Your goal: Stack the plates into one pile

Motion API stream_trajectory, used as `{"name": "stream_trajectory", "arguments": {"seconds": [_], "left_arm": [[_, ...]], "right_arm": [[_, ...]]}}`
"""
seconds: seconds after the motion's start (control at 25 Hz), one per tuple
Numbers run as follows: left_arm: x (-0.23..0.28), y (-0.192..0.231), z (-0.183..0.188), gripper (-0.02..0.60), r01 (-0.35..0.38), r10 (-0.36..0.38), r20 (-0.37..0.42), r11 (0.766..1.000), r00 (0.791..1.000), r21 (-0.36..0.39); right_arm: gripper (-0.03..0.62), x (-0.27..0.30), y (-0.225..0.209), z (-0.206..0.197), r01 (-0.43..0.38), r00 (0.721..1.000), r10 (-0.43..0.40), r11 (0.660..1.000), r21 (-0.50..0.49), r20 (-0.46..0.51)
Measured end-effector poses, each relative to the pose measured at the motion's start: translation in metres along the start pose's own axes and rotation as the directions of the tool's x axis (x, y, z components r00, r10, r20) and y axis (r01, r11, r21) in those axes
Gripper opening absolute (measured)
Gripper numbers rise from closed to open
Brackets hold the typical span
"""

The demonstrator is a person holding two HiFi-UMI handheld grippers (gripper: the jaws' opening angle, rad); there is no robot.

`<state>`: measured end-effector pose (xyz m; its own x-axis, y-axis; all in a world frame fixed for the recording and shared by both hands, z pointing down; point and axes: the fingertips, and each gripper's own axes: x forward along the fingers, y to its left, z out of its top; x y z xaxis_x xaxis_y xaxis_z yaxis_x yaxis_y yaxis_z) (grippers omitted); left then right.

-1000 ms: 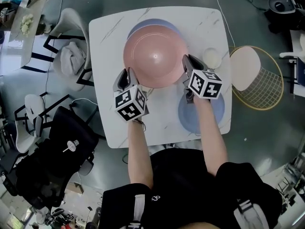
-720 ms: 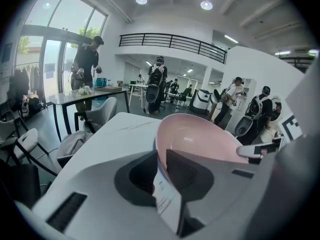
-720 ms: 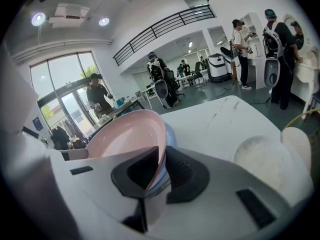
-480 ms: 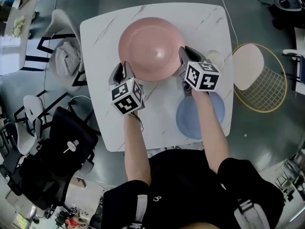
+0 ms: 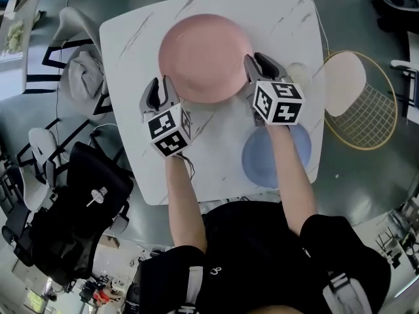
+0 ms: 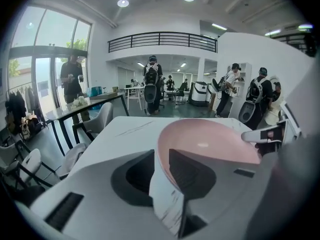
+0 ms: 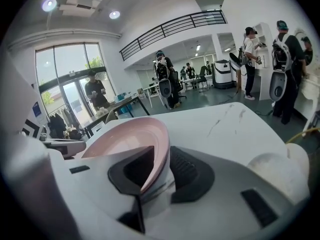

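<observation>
A large pink plate (image 5: 206, 57) lies at the far middle of the white marble table (image 5: 216, 156); what is under it is hidden. My left gripper (image 5: 160, 87) is at its left rim and my right gripper (image 5: 260, 65) at its right rim. In the left gripper view the pink rim (image 6: 210, 141) stands between the jaws of the left gripper (image 6: 162, 174), with a gap beside it. The right gripper (image 7: 161, 171) likewise straddles the rim (image 7: 125, 136) loosely. Both sets of jaws have just been opening. A blue plate (image 5: 258, 159) lies near the front right, partly under my right arm.
A small white dish (image 5: 300, 74) sits just right of the right gripper. Off the table's right edge stands a gold wire chair (image 5: 363, 103). White chairs (image 5: 85, 77) and a black bag (image 5: 78, 201) are on the left. People stand far back in the room.
The pink plate has sunk and now covers the lavender plate that showed behind it. Both grippers came down with it, and their jaws have spread at the rim.
</observation>
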<state>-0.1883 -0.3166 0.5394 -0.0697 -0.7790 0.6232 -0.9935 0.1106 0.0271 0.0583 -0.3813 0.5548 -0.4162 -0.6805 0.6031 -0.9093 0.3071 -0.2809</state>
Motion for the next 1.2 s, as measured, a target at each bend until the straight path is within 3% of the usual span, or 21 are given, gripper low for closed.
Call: {"name": "stream_trajectory", "arguments": {"seconds": [0.08, 0.2, 0.32, 0.56, 0.76, 0.96, 1.2], "left_arm": [[-0.001, 0.002, 0.000, 0.112, 0.007, -0.007, 0.000, 1.000, 1.000, 0.008], [0.005, 0.002, -0.011, 0.129, 0.042, -0.045, -0.049, 0.998, 0.998, -0.048], [0.012, -0.004, -0.023, 0.149, 0.076, -0.083, -0.094, 0.994, 0.992, -0.074], [0.019, -0.010, -0.029, 0.150, 0.084, -0.094, -0.119, 0.992, 0.988, -0.090], [0.020, -0.014, -0.031, 0.141, 0.069, -0.083, -0.124, 0.991, 0.989, -0.114], [0.007, -0.016, -0.031, 0.129, 0.059, -0.078, -0.111, 0.985, 0.991, -0.163], [-0.016, -0.012, -0.029, 0.126, 0.058, -0.074, -0.080, 0.982, 0.994, -0.177]], "right_arm": [[0.111, -0.003, -0.002, 0.004, 0.013, 1.000, -0.012, 1.000, -0.017, 0.015], [0.140, -0.002, -0.005, -0.002, 0.019, 1.000, -0.020, 1.000, -0.023, -0.014], [0.172, 0.005, -0.003, -0.013, -0.004, 0.998, 0.004, 1.000, 0.000, -0.061], [0.175, 0.012, 0.001, -0.020, -0.042, 0.994, 0.045, 0.999, 0.034, -0.100], [0.144, 0.017, 0.007, -0.027, -0.068, 0.988, 0.077, 0.995, 0.071, -0.131], [0.120, 0.011, 0.005, -0.032, -0.020, 0.985, 0.030, 0.998, 0.063, -0.168], [0.104, -0.009, 0.015, -0.025, -0.008, 0.991, 0.017, 0.998, 0.066, -0.134]]}}
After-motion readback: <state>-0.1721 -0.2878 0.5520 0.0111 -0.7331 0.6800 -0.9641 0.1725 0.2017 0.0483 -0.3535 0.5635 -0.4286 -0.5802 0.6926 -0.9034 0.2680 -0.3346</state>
